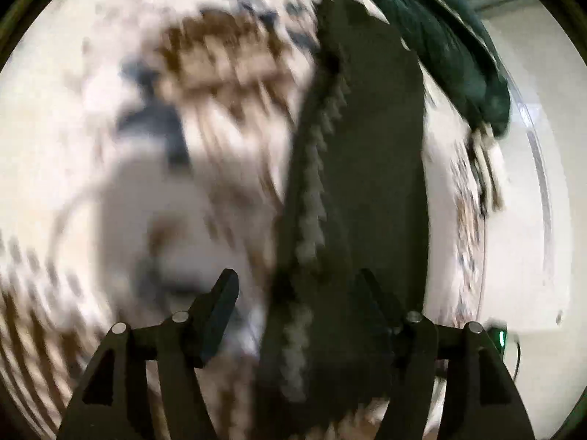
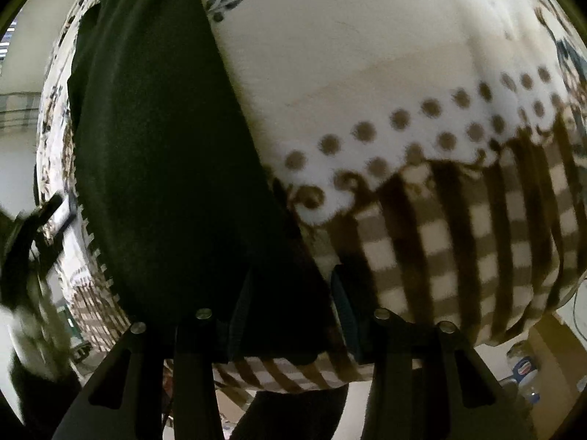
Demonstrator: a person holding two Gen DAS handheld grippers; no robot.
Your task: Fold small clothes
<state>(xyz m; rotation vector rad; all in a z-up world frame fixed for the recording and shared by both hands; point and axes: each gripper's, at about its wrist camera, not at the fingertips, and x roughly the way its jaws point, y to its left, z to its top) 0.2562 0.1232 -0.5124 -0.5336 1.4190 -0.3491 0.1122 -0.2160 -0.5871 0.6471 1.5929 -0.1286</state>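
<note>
Your right gripper [image 2: 286, 315] pinches the dark green knitted garment's [image 2: 165, 146] near end, its length running away, while your left gripper [image 1: 293, 315] stands open beside it, empty.

Left hand-held gripper [image 1: 293, 304] agape — right hand-held gripper [image 2: 290, 315] clamped.

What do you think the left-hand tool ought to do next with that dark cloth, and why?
Probably close the left gripper on the zigzag-trimmed edge of the dark green garment. Its jaws stand apart with that edge loose between them, while the right gripper clamps the same garment over the patterned blanket. Blur makes this uncertain.
</note>
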